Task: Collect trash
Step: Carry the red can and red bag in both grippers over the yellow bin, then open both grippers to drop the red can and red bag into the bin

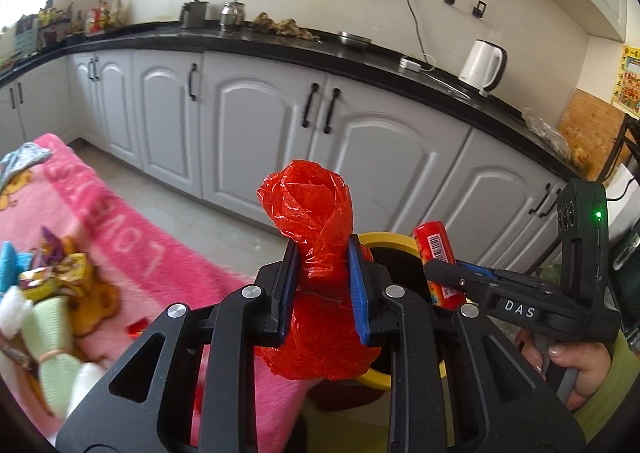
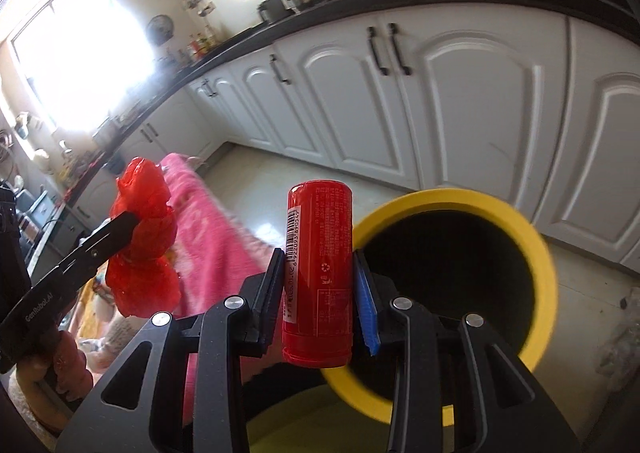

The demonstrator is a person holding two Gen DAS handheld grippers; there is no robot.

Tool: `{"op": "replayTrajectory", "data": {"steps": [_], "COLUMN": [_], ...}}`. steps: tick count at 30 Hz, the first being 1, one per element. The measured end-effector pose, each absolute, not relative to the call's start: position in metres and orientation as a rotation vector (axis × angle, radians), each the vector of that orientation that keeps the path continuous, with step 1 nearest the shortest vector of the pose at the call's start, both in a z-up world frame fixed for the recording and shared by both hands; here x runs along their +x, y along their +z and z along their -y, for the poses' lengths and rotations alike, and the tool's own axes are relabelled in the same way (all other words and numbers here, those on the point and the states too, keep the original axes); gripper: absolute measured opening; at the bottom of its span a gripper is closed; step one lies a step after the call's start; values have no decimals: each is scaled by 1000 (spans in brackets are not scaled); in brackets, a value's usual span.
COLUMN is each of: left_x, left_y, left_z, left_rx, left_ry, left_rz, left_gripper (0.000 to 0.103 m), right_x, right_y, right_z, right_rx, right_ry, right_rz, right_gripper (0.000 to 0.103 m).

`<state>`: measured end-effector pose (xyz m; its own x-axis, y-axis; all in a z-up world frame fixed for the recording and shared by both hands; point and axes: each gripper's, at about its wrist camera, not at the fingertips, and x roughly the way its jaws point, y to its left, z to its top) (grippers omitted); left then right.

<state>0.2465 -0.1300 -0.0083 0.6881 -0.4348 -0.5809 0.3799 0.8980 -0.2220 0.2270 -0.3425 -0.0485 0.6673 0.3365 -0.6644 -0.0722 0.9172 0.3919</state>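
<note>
Pink blanket (image 1: 132, 221) on the left holds leftover wrappers (image 1: 52, 273), likely the pickup area. Left gripper (image 1: 324, 285) is clamped narrow on a crumpled red plastic bag (image 1: 316, 213), pinched at its waist so it can't unfurl. Right gripper (image 2: 318, 289) clamps a red can (image 2: 318, 269) upright by its sides. Yellow-rimmed bin (image 2: 536, 253) sits just beyond the can; both loads look staged for a drop.

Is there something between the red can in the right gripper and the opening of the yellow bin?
Nothing visible. The right gripper holds the red can upright beside the yellow bin, whose dark mouth looks unobstructed. The left gripper, with its red plastic bag, is off to the side.
</note>
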Motion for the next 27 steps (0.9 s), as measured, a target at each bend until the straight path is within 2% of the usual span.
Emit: {"op": "replayTrajectory", "data": {"steps": [12,21,23,25,27], "left_x": [266,277,277,277,278], "left_y": [-49,-78,-82,-84,-84], "left_z": [203,223,222,220,216], "left_rx": [-70,-66,-61,-68,-78], "left_ry": [-577,-595,-590,-584,-575], "left_rz": [-736,-792,-798,-800,-804], "left_gripper": [18,20,23,29,33], "right_x": [231,239,238,238,238], "right_y": [-86,-112,-112,-110,-108], "right_z": [403,414,417,418,419], "right_rx": [384,428,429,436,432], "right_ry": [124,89,85,83,81], "right_rz": [-890,-962,-961,-955,-947], "right_gripper": [32,34,34,41,41]}}
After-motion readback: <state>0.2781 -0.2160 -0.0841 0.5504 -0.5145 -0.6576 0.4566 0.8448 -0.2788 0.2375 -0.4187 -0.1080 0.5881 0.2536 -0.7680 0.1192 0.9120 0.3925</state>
